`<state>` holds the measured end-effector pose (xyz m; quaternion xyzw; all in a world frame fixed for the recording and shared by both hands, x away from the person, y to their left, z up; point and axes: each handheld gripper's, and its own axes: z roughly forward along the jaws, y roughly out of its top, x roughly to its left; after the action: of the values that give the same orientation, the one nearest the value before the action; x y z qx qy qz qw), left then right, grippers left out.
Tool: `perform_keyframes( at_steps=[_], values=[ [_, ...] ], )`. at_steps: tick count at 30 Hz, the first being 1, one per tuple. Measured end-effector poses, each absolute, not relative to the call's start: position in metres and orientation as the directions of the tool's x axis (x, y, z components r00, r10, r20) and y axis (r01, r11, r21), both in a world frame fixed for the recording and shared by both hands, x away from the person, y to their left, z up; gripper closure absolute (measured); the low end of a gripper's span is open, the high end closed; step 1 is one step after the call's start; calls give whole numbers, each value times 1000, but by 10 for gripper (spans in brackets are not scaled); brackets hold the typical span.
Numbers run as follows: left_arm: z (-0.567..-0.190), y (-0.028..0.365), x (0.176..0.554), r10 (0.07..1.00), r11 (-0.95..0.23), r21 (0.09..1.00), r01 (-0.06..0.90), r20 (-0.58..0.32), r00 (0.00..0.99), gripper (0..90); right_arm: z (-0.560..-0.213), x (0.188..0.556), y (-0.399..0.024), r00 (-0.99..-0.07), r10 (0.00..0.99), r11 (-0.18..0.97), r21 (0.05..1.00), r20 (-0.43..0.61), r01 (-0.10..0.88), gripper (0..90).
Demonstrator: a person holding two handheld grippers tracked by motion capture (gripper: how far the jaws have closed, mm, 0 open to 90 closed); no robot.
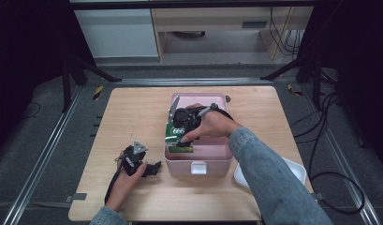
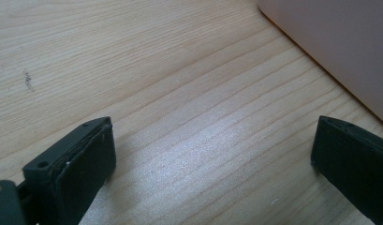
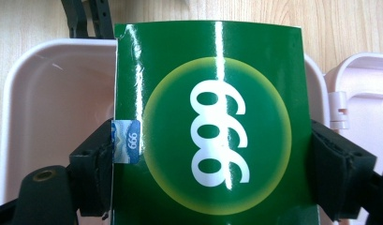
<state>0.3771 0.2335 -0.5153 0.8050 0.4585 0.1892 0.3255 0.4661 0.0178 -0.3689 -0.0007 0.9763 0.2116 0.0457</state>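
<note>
Room: dark surroundings, grey floor with metal rails, black stand legs both sides, cables (image 1: pixel 320 136) trailing on the right, pale cabinets at the back.

Tabletop (image 1: pixel 133 108): light wood, grain clear in the left gripper view.

Pink box (image 1: pixel 198 161) sits open at centre, lid tipped back, white latch facing the person. White tray (image 1: pixel 297 171) at the right front edge, partly under the person's denim sleeve (image 1: pixel 268 173).

Right gripper (image 1: pixel 182 136) is over the box interior, clamped on a green carton (image 1: pixel 179 133) by its two side faces. The right gripper view gives the detail: glossy green face, yellow ring, white digits reading "666" as they appear, small blue sticker (image 3: pixel 128 141) at the left jaw, pink box rim (image 3: pixel 30 56) behind the carton. The high view can't resolve any of that.

Left gripper (image 1: pixel 154 168) rests on the tabletop just beside the box's front-left corner, held in the left hand (image 1: pixel 126 180). Its own view shows the jaws wide apart, nothing between them but bare wood, with the pink box wall (image 2: pixel 339 42) at top right.
</note>
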Motion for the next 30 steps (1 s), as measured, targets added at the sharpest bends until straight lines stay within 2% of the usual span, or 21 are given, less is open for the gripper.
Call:
perform_keyframes(
  at_steps=[30],
  values=[
    [-515,233,377,860,-370,697,615,7,509,0,-395,463,17,-996,44,908,420,-83,5,171]
  ],
)
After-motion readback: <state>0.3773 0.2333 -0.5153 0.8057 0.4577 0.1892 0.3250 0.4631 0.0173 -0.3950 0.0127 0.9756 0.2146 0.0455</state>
